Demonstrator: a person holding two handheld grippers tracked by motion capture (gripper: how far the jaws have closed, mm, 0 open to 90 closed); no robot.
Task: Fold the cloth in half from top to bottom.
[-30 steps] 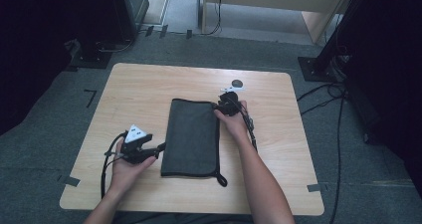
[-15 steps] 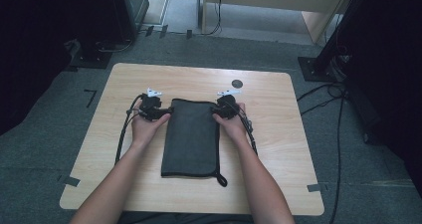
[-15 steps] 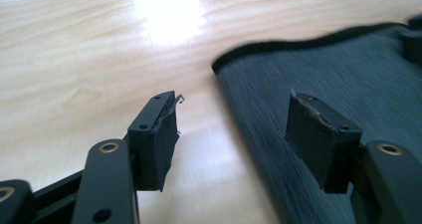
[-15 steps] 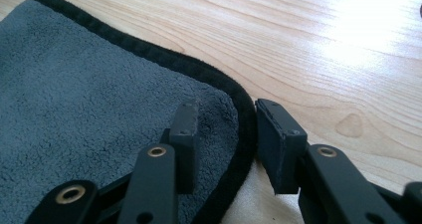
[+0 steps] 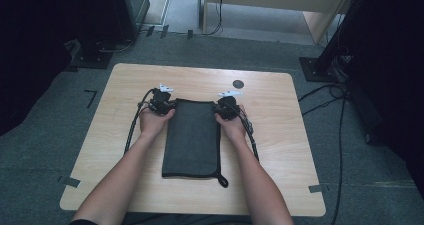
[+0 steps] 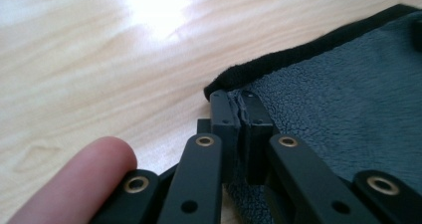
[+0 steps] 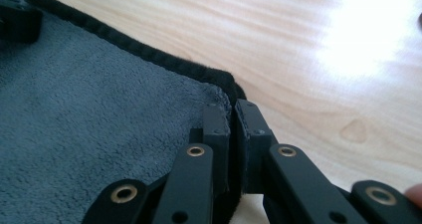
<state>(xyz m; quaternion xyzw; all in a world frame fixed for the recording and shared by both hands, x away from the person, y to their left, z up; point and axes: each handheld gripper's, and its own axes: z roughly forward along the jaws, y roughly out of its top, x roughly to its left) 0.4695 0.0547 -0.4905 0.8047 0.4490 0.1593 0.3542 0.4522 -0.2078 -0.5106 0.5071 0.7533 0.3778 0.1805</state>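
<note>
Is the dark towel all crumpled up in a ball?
No, the towel lies flat and folded into a long rectangle on the wooden table, with the left gripper and right gripper at its far corners.

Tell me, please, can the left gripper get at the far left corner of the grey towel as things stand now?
Probably yes. The left gripper sits at that corner of the grey towel, jaws shut on the black hem, with nothing between. The right gripper grips the other far corner.

We saw a dark folded towel [image 5: 192, 137] lying on the wooden table [image 5: 285, 135]. The left gripper [image 5: 161, 104] and right gripper [image 5: 226, 107] sat at its far corners, forearms alongside.
</note>
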